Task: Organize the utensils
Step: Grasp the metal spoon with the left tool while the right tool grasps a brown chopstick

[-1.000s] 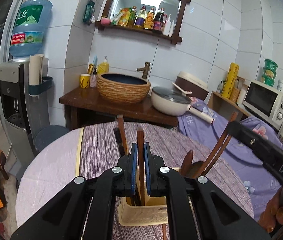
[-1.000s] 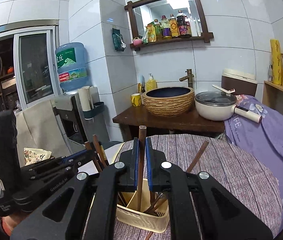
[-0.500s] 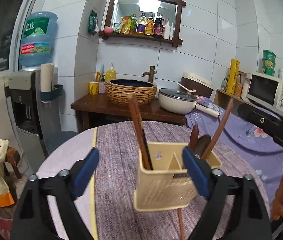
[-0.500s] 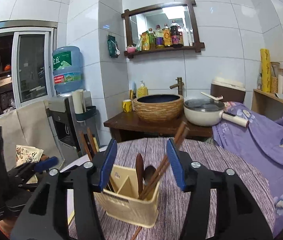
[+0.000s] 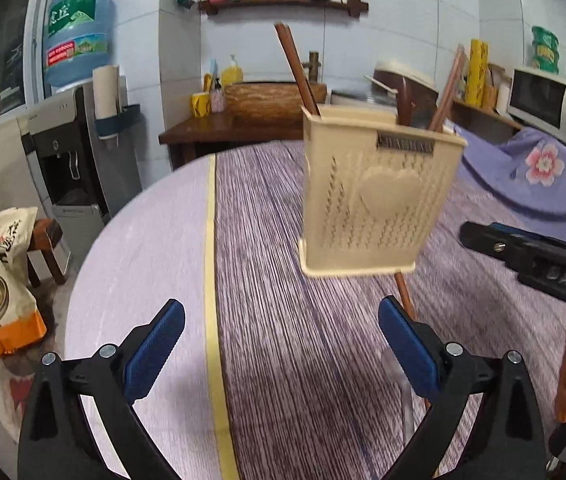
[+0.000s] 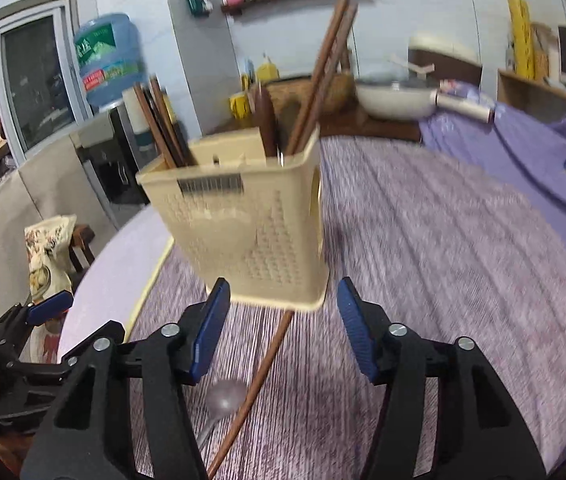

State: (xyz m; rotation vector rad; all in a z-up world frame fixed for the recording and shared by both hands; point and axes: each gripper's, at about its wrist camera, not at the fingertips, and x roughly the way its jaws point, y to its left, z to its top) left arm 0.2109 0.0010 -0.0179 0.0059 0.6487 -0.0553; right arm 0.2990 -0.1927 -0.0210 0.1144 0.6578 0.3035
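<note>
A cream utensil holder (image 5: pixel 379 196) (image 6: pixel 251 224) stands on the striped purple tablecloth (image 5: pixel 283 360). Brown chopsticks (image 6: pixel 323 76) and a dark spoon handle (image 6: pixel 267 120) stick up from its right compartment, and more chopsticks (image 6: pixel 159 124) from its left. One loose chopstick (image 6: pixel 259 380) and a clear spoon (image 6: pixel 225 396) lie on the cloth in front of the holder. My left gripper (image 5: pixel 279 320) is low over the cloth, its jaws opening wide with nothing between them. My right gripper (image 6: pixel 283 304) sits just short of the holder's base, its jaws closing slightly over the loose chopstick without touching it.
The table's round edge and a yellow strip (image 5: pixel 211 280) run along the left. A snack bag (image 5: pixel 3 280) rests on a stool beside a water dispenser (image 5: pixel 79 40). Behind are a basin counter, a white pan (image 6: pixel 395 100), a microwave (image 5: pixel 543 100) and flowered purple cloth (image 6: pixel 543 152).
Both grippers were shut on chopsticks above the holder, then opened and let them go into it. Both have since dropped toward the table, so the holder now stands higher in view.
</note>
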